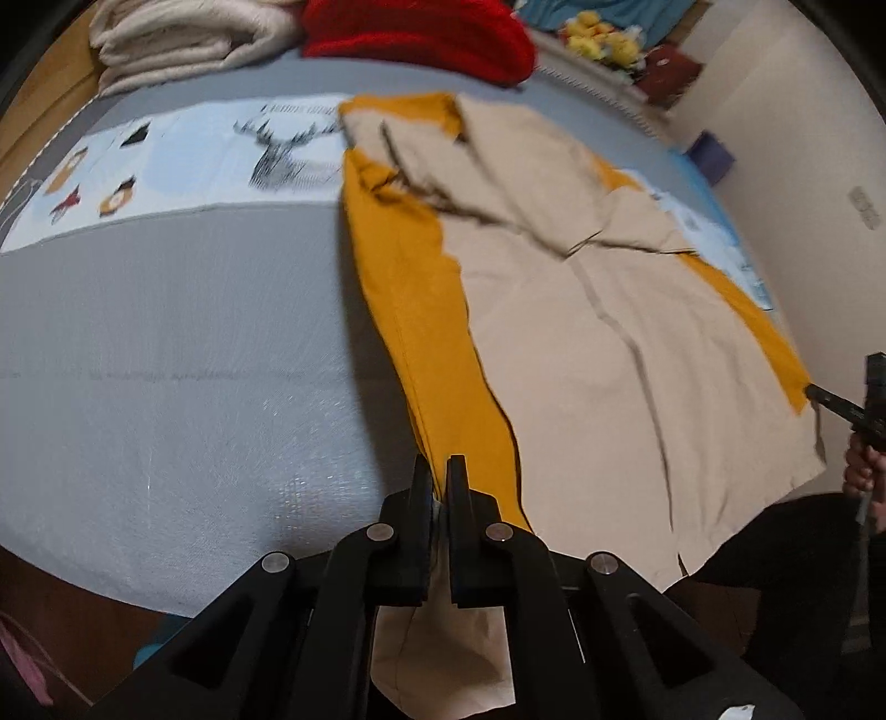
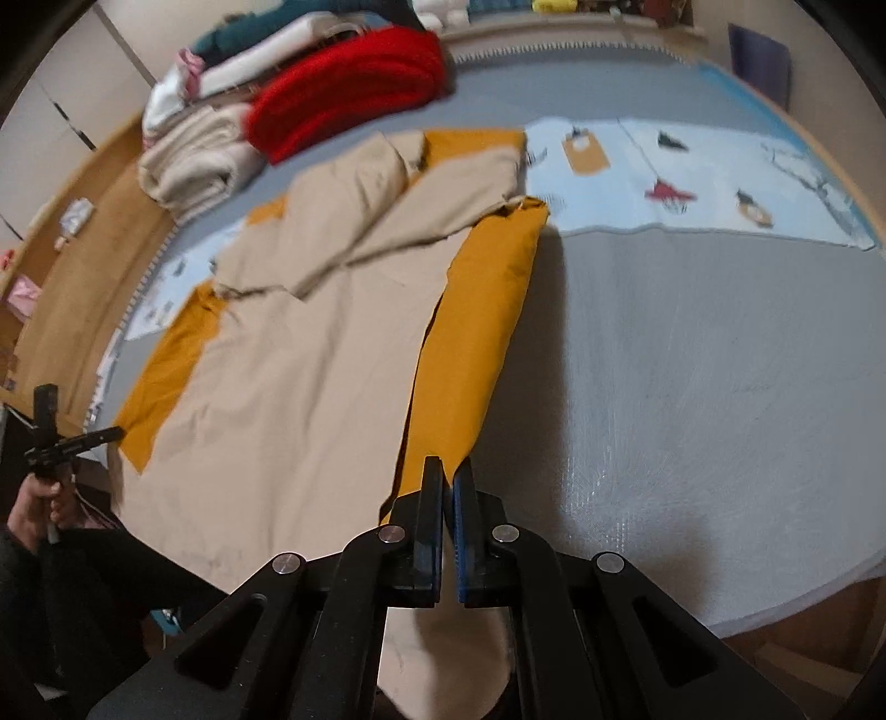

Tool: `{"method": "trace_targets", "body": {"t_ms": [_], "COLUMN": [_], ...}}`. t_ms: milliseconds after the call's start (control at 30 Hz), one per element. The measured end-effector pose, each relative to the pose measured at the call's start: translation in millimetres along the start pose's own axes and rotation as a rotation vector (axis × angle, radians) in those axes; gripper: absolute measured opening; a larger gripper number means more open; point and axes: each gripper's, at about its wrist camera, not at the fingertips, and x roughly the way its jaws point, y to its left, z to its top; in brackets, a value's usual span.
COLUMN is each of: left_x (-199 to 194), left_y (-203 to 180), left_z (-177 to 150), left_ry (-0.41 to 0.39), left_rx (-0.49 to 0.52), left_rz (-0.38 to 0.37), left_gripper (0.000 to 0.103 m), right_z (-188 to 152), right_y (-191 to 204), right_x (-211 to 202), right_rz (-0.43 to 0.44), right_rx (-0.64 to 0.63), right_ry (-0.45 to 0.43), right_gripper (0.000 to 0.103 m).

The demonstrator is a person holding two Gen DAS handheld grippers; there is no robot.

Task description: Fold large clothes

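The garment [image 1: 598, 332] (beige over mustard) lies flat on the grey mat [image 1: 166, 360], its far end near the red pile [image 1: 415, 33]. Your left gripper [image 1: 440, 471] is clamped tight on the near hem corner, and your right gripper [image 2: 448, 476] is pinched shut on the other near corner. If you pull unevenly, the thin cloth may slip from one grip. The loose sleeves toward the pile could bunch, leaving your fold crooked.

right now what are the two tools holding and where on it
Both grip the beige and mustard garment at its near hem: left tool on one mustard bottom corner, right tool on the other.
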Motion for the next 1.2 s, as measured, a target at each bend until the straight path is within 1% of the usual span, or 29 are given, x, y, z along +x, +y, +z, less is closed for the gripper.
{"method": "trace_targets", "body": {"t_ms": [167,267,400,533,567,633,700,733,800,900,1000,1100,1133,1200], "left_x": [-30,-48,-71,-82,-83,-76,-67,-57,-43,-16,11,37,51,68], "left_y": [-1,-3,-5,-4,-1,3,10,14,21,35,50,65,71,76], "left_z": [-7,-19,-32,-27,-21,-5,10,23,41,74,104,125,132,138], "left_ry": [-0.005,0.005,0.005,-0.029,-0.044,-0.071,-0.085,-0.094,-0.107,-0.137,-0.157,-0.163,-0.162,-0.158], "left_rx": [0.060,0.065,0.070,0.036,0.019,-0.018,-0.067,-0.102,-0.150,-0.247,-0.344,-0.412,-0.439,-0.452], "left_rz": [-0.042,-0.072,-0.107,-0.145,-0.156,-0.149,-0.148,-0.145,-0.134,-0.127,-0.102,-0.083,-0.092,-0.101], "left_gripper": [0.003,0.003,0.003,0.003,0.003,0.003,0.003,0.003,0.003,0.003,0.003,0.003,0.003,0.003], "right_z": [-15,-31,-59,-73,-73,-68,-53,-47,-22,25,71,117,131,149], "right_y": [-3,-6,-10,-14,-17,-21,-25,-25,-31,-42,-48,-58,-63,-73], "right_x": [-41,-55,-86,-111,-116,-118,-114,-110,-96,-59,-20,22,38,64], "right_rz": [0.048,0.064,0.099,0.117,0.126,0.138,0.148,0.147,0.133,0.062,0.009,-0.031,-0.045,-0.053], "right_rx": [0.031,0.030,0.051,0.077,0.094,0.115,0.122,0.125,0.143,0.200,0.220,0.264,0.285,0.324], "right_ry": [-0.060,-0.072,-0.101,-0.156,-0.177,-0.199,-0.225,-0.232,-0.250,-0.255,-0.265,-0.277,-0.280,-0.277], "right_gripper": [0.003,0.003,0.003,0.003,0.003,0.003,0.003,0.003,0.003,0.003,0.003,0.003,0.003,0.003]}}
